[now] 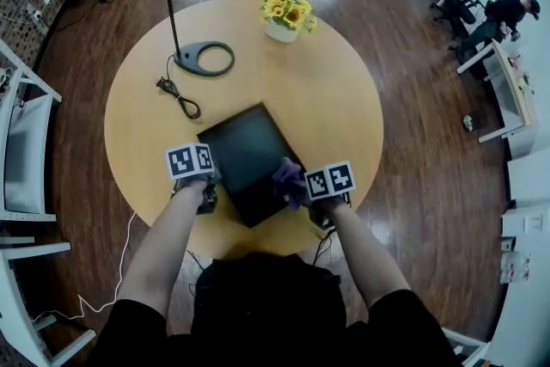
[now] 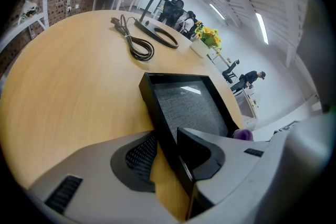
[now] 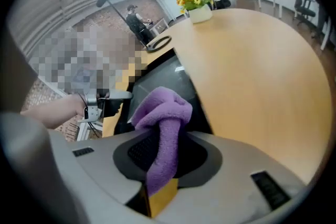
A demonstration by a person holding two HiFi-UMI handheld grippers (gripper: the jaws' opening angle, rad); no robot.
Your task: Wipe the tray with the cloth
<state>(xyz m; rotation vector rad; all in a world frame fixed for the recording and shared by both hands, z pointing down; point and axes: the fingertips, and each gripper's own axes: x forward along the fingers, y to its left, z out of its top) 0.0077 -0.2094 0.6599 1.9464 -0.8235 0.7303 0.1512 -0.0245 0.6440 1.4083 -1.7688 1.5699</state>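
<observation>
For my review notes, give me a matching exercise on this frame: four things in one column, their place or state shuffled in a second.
1 tray
2 cloth
3 flowers
4 lamp

A pinched in the right gripper
B near the table's far edge
C wall gripped by the left gripper
D base beside a coiled cable

Pairs: 1-C, 2-A, 3-B, 4-D
</observation>
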